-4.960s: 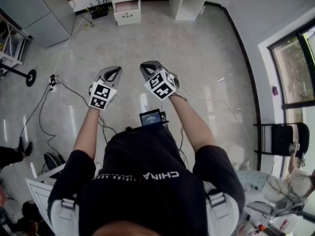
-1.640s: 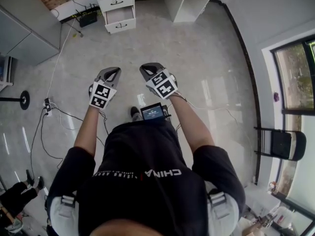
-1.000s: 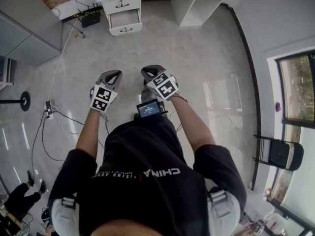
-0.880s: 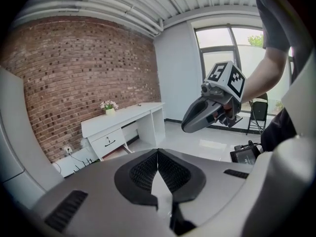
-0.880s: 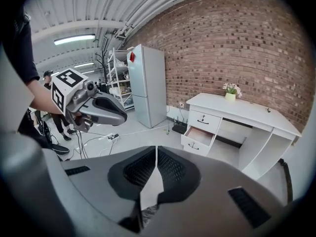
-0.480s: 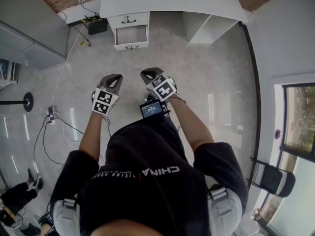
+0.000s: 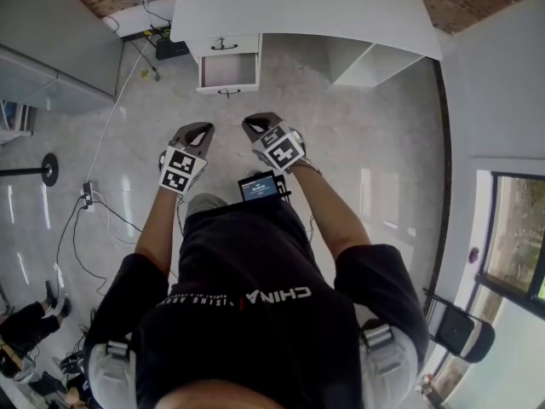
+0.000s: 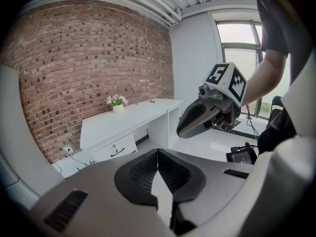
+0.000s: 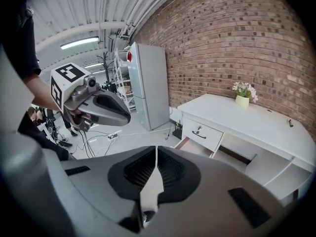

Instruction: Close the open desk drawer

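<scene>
A white desk [image 7: 298,7] stands against the brick wall ahead. Its lower drawer [image 7: 228,72] is pulled open and looks bare inside; the drawer above it [image 7: 223,46] is closed. In the right gripper view the open drawer [image 9: 195,146] shows under the closed one [image 9: 202,132]. Both grippers are held at waist height over the floor, well short of the desk. My left gripper [image 7: 203,128] is shut with nothing in it, and so is my right gripper [image 7: 249,122]. The left gripper view shows the desk [image 8: 131,117] and the right gripper [image 8: 200,120].
A grey cabinet [image 7: 51,24] stands left of the desk, with a black box [image 7: 170,49] and cables [image 7: 111,220] on the floor beside it. A round stand base [image 7: 49,169] lies far left. A folding chair [image 7: 464,331] is at the right, and another person's legs [image 7: 21,335] at bottom left.
The person has walked toward the desk, so the desk and open drawer are nearer and larger. Both grippers stay shut in the same pose.
</scene>
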Tool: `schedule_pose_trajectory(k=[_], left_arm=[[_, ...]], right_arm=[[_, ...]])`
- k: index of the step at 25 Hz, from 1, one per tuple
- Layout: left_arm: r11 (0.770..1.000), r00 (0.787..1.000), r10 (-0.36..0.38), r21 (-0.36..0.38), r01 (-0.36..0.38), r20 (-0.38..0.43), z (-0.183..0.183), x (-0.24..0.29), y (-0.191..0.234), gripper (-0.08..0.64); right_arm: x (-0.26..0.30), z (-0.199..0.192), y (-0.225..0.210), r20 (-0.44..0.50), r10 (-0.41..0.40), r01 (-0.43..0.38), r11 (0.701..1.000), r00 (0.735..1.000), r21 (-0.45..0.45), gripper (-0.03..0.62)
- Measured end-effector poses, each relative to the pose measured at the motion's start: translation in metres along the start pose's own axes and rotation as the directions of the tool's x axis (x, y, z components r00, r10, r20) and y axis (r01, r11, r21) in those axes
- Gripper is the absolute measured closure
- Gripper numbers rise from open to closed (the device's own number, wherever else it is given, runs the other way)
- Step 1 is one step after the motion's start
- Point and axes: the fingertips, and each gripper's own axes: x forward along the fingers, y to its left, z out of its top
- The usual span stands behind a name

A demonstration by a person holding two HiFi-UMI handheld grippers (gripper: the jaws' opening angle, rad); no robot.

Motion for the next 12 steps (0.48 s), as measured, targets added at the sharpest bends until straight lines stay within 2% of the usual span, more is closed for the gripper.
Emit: schedule_pose_trajectory(k=[3, 12], left_arm=[[1.000, 1.000, -0.017, 0.013, 0.017, -0.012, 0.000, 0.008, 0.014, 0.549], [0.996, 0.997, -0.074, 0.053, 0.073, 0.018, 0.015, 0.018, 0.057, 0.548]], right_arm=[[0.009, 0.012, -0.008, 0.008, -0.003, 0.003, 1.000, 1.000, 0.006, 0.575], [0.025, 0.041, -0.019, 0.019, -0.070, 0.069, 0.995, 0.997, 0.068, 0.575]])
